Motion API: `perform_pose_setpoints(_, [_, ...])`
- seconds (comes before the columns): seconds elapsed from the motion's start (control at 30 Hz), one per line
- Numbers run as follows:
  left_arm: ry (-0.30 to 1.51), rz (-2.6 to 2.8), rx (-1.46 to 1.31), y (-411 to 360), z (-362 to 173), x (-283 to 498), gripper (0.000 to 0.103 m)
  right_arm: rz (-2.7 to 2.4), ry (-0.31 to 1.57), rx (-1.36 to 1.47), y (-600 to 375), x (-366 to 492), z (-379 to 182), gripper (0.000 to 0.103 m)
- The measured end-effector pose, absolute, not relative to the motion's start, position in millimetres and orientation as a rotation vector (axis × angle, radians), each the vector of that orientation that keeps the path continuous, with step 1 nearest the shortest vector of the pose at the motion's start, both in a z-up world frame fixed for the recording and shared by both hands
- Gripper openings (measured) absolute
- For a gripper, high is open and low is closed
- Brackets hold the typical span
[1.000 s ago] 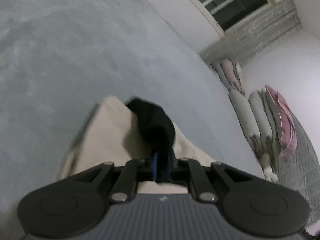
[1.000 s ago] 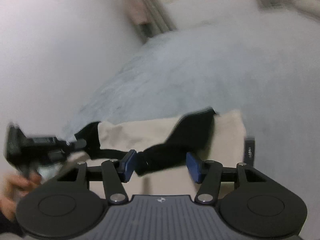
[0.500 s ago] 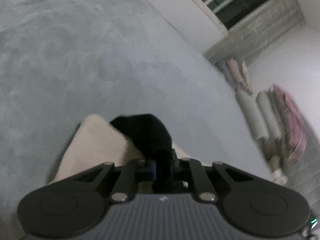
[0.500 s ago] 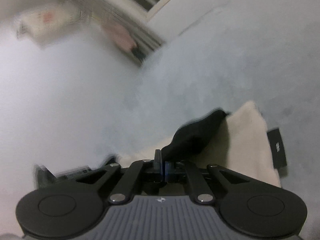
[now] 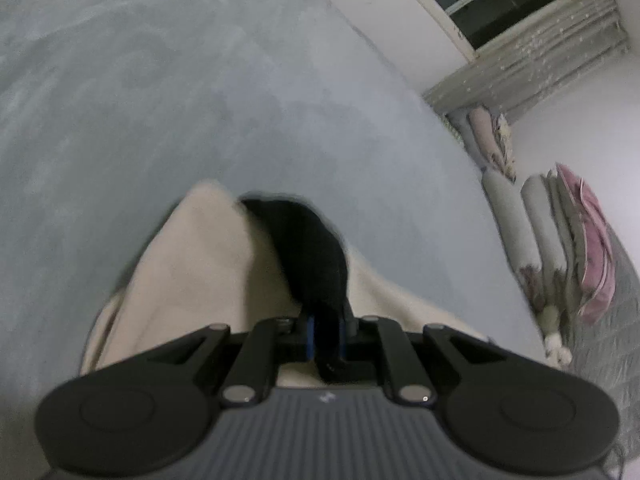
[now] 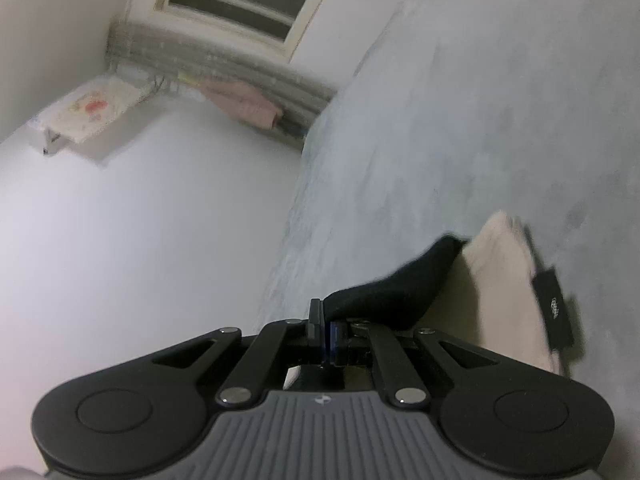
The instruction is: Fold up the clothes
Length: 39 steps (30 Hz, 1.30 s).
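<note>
We see both claws clamped on black trim [image 5: 308, 256]: left gripper [image 5: 325, 336], right gripper [image 6: 328, 334]. Cream garment [image 5: 200, 264] centre frame; black tag [image 6: 556, 308] w/ writing, lower right, unreadable.

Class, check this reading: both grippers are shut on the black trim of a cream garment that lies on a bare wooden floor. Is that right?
Not quite. The surface is a grey-blue plush blanket, not a wooden floor; the left wrist view shows it best. The rest holds: the left gripper and right gripper are each shut on the black trim of the cream garment.
</note>
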<state>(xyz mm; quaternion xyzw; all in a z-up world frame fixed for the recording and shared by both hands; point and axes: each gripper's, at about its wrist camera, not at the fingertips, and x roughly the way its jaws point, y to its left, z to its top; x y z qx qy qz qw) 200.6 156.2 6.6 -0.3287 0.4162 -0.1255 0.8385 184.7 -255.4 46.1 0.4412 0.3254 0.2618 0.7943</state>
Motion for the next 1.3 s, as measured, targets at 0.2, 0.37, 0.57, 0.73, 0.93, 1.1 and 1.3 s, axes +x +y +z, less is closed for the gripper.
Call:
perform_pose_setpoints(0.2, [0.871,-0.253,-0.592,156.8,-4.7,179.1,0.009,0.499,0.814,0.669,-244.3,181.7,40.1,0.005])
perform_pose_setpoints(0.37, [0.841,-0.272,-0.552,157.4,5.6,171.3,0.009,0.434,0.805,0.548,-238.8,179.7,38.7,0.005])
perform_pose_setpoints(0.57, [0.779,-0.230,-0.596,189.3,25.8,163.3,0.055,0.398,0.759,0.526,-252.2,171.2,53.2,0.046])
perform_pose_setpoints(0.73, [0.821,-0.119,-0.630,208.1,21.2,151.3,0.068,0.318,0.747,0.370,-261.3,152.8,72.1,0.070])
perform_pose_setpoints(0.93, [0.829,-0.135,-0.596,203.9,11.4,138.2,0.068,0.339,0.771,0.381,-267.9,141.1,64.8,0.058])
perform_pose_setpoints(1.1, [0.819,-0.163,-0.587,197.6,4.0,141.0,0.020,0.344,0.748,0.305,-251.9,144.0,69.2,0.017])
perform_pose_setpoints(1.3, [0.729,-0.263,-0.560,197.6,26.1,128.7,0.012,0.425,0.675,0.371,-261.6,122.7,84.2,0.013])
